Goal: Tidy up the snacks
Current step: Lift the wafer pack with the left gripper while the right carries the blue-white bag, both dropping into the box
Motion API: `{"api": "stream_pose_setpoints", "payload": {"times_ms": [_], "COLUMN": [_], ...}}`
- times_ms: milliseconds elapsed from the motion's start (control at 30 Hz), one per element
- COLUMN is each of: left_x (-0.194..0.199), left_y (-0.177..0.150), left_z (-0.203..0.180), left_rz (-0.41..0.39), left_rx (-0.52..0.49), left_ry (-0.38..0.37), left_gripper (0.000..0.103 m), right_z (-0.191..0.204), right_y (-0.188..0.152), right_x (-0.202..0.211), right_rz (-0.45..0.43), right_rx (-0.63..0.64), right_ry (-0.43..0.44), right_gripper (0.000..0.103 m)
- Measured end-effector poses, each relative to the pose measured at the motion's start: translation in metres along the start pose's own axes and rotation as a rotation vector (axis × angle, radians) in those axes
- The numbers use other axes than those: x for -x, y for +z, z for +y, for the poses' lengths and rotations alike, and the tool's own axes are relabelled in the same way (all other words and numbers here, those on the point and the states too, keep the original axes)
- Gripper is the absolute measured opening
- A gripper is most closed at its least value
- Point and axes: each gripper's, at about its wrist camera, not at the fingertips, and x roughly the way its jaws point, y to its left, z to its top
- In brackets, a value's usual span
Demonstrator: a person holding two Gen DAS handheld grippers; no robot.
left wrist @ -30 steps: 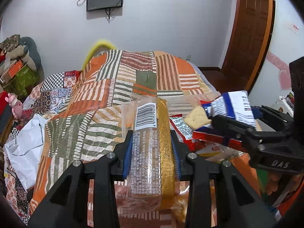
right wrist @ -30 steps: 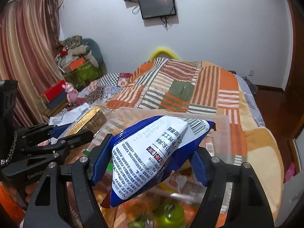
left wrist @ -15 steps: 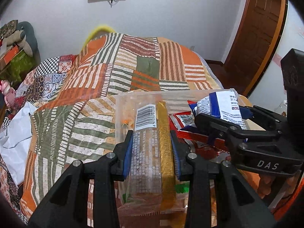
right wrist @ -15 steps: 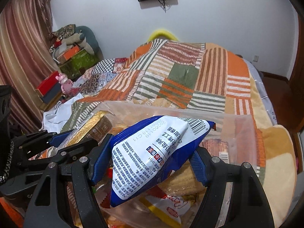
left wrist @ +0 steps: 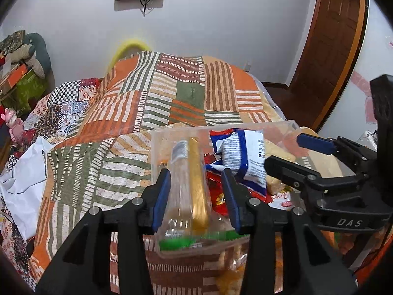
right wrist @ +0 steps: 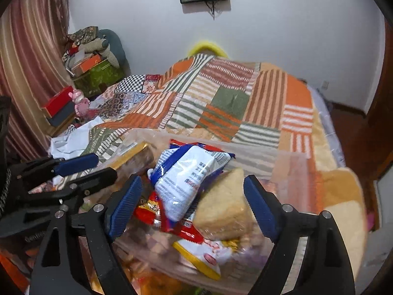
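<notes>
A bed (left wrist: 172, 98) fills the middle of the room, spread with a patchwork quilt (right wrist: 221, 98) of orange, green and white striped squares. A clear plastic bin (left wrist: 157, 147) sits directly on the quilt at the near end, with snack packets piled inside it. At the bed's left edge lie a crumpled white plastic bag (left wrist: 22, 184) and a checkered, flower-patterned cloth (left wrist: 66, 103), both on the bed.

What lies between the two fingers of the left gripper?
In the left wrist view, a clear packet with a gold strip lies between the opening fingers of the left gripper, over the clear tub.
</notes>
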Motion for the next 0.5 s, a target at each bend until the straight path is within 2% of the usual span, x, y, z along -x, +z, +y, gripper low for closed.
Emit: {"api": "stream_pose_setpoints", "payload": {"times_ms": [333,467,500], "left_x": [0.039,0.047,0.048], "left_y": [-0.020,-0.039,-0.043], "left_z": [-0.003,-0.006,-0.007], "left_rz": [-0.024,-0.003,0.002], "left_rx": [-0.007,-0.004,-0.006], "left_ry": [0.005,0.009,0.010], "left_gripper": [0.061,0.079,0.079], "right_z": [0.003,0.001,0.000], "right_y": [-0.022,-0.038,-0.043], "right_x": [0.042,0.054,0.055], "right_rz": [-0.048,-0.045,-0.041], "right_rx": [0.057,0.081,0.083], "right_ry": [-0.032,-0.040,-0.040], "right_gripper": [0.085,0.086,0.086]}}
